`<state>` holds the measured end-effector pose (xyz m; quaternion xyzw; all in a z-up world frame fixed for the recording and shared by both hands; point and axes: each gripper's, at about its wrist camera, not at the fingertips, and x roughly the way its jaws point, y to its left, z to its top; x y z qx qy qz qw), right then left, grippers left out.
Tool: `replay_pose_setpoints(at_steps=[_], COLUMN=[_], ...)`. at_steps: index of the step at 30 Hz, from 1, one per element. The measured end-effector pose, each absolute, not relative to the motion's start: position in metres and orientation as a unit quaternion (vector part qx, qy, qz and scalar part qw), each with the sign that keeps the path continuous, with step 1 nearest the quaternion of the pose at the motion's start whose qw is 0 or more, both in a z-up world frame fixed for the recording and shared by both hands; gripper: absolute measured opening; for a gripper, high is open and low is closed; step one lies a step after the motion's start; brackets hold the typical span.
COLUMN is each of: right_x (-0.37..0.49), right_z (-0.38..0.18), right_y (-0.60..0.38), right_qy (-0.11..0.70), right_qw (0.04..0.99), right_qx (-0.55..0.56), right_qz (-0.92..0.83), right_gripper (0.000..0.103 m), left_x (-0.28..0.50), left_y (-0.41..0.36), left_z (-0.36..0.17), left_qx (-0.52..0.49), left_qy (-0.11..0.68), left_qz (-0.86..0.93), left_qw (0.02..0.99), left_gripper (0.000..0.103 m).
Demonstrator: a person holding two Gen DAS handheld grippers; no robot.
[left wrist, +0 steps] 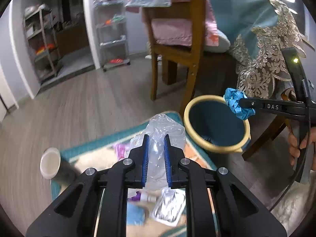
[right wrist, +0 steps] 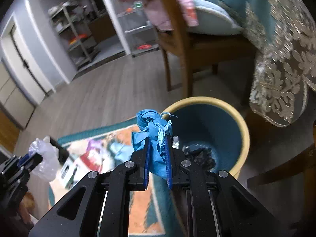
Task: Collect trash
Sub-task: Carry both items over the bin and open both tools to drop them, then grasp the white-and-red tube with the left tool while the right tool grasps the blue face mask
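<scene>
Left claw (left wrist: 156, 138) clamped on clear crumpled plastic bag (left wrist: 164, 126) at lower centre; right claw (right wrist: 158, 140) clamped on crumpled blue paper wad (right wrist: 152, 130) beside the teal yellow-rimmed bin (right wrist: 244, 130), over patterned rug (right wrist: 142, 207) and grey plank floor (right wrist: 102, 90)

The paper ball (right wrist: 152, 134) between the blue pads (right wrist: 147, 164) is bright blue, and the plastic bag (left wrist: 160, 138) between the other blue pads (left wrist: 145, 160) is clear. Past the fingers, the bin (right wrist: 244, 136) is dark teal inside with a pale yellow rim. The rug (right wrist: 142, 213) below the fingers is teal, orange and cream.
</scene>
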<state>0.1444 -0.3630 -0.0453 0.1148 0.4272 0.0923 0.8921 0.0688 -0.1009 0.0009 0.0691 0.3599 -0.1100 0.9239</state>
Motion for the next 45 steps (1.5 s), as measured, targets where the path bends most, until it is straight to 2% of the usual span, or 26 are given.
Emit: replay_pose_setpoints(at_steps=[7,12,18,19,21,23,25,26,28,31,34,40,45], right_x=[0.172,0.179,0.184,0.184,0.183,0.183,0.184,0.184,0.185,0.19,0.194,0.19,0.182], right_z=[-0.085,-0.111,-0.119,-0.12,-0.118,-0.117,-0.115,-0.114,-0.111,-0.108,-0.101,-0.078,-0.066], right_y=[-0.404,-0.439,-0.461,-0.464,-0.466,-0.471,-0.469,-0.467,-0.465,-0.455,-0.436,-0.379,-0.337], right_qy=[0.47,0.495,0.492,0.49,0.484,0.478,0.473,0.472,0.468,0.462,0.454,0.441,0.428], right_qw=[0.876,0.857,0.849,0.849,0.851,0.849,0.852,0.854,0.856,0.859,0.869,0.886,0.892], right_qx=[0.1,0.139,0.191,0.195,0.203,0.222,0.223,0.218,0.217,0.22,0.196,0.125,0.104], right_qz=[0.046,0.016,-0.01,-0.015,-0.025,-0.027,-0.024,-0.023,-0.02,-0.005,0.013,0.066,0.099], right_gripper=[0.015,0.015,0.015,0.018,0.027,0.043,0.06,0.062,0.075,0.086,0.091,0.093,0.094], left_x=[0.121,0.145,0.169,0.176,0.185,0.192,0.191,0.191,0.189,0.183,0.17,0.143,0.126], left_y=[-0.161,-0.212,-0.258,-0.265,-0.269,-0.268,-0.259,-0.254,-0.243,-0.216,-0.18,-0.108,-0.064], left_z=[-0.032,-0.069,-0.084,-0.087,-0.091,-0.09,-0.084,-0.08,-0.073,-0.056,-0.034,-0.003,-0.003], left_qx=[0.064,0.072,0.083,0.086,0.084,0.078,0.065,0.065,0.066,0.062,0.06,0.059,0.034], left_qy=[0.375,0.398,0.395,0.397,0.406,0.413,0.403,0.402,0.402,0.394,0.383,0.355,0.344], left_qz=[-0.2,-0.232,-0.267,-0.266,-0.265,-0.248,-0.249,-0.245,-0.232,-0.214,-0.189,-0.132,-0.092], left_qw=[0.903,0.885,0.875,0.874,0.87,0.873,0.878,0.88,0.883,0.892,0.902,0.924,0.934], left_gripper=[0.014,0.014,0.014,0.014,0.027,0.067,0.07,0.071,0.078,0.09,0.097,0.097,0.097])
